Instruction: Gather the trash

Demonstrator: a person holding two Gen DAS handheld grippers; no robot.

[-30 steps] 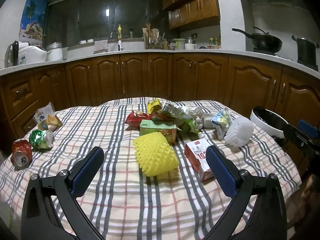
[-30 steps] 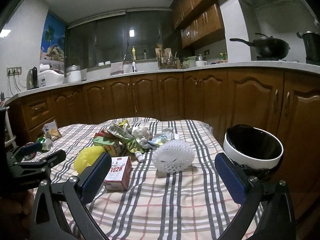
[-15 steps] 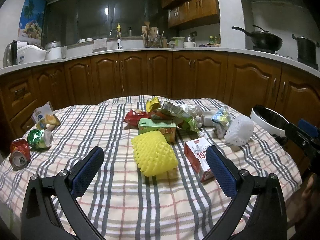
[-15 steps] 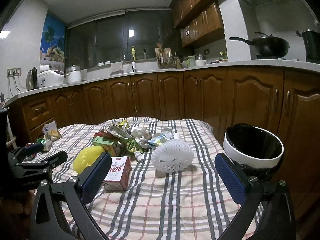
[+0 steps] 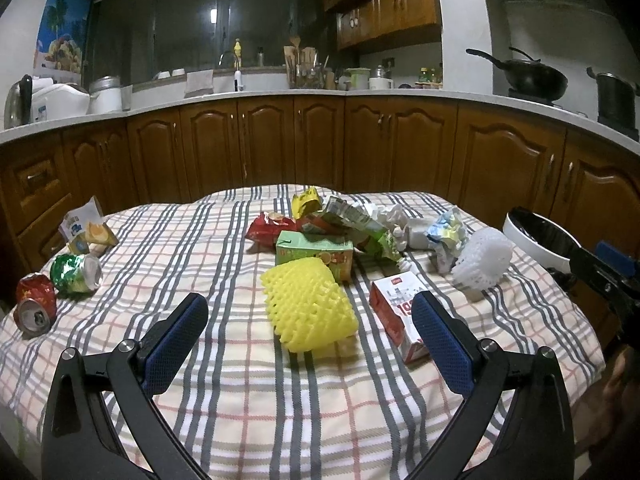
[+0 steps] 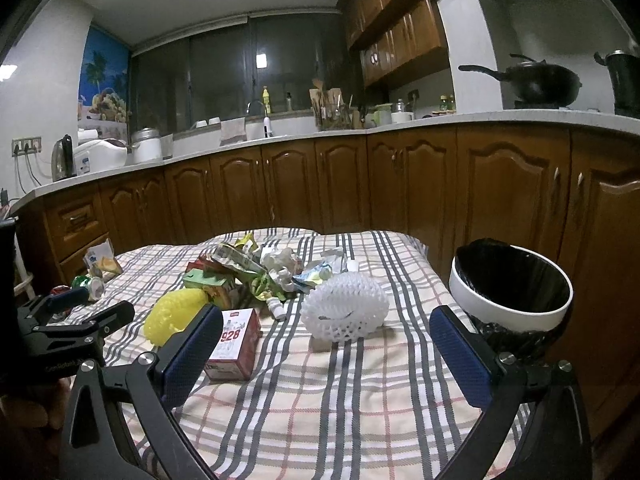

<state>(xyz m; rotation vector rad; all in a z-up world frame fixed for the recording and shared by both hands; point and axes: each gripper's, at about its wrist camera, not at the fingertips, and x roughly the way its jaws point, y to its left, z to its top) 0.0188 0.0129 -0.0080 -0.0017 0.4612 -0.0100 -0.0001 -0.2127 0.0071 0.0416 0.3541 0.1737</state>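
Checked tablecloth (image 5: 304, 408) under scattered trash (image 5: 332, 236)

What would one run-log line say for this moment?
stage: before first pick | left tool: open, empty, facing yellow foam net | right tool: open, empty, facing white foam net | bin: beside table

this is a home kitchen. brown wooden base cabinets (image 5: 320, 144) with arched panel doors run in a curve under a pale countertop (image 6: 500, 118), with matching wall cabinets (image 5: 396, 4) above. a black wok (image 6: 536, 82) and a dark pot (image 5: 614, 98) sit at the right. a faucet (image 5: 228, 60), a holder of wooden utensils (image 5: 302, 66), a rice cooker (image 6: 102, 154) and a kettle (image 6: 64, 158) stand along the counter. a tropical fruit poster (image 6: 105, 80) hangs on the wall.
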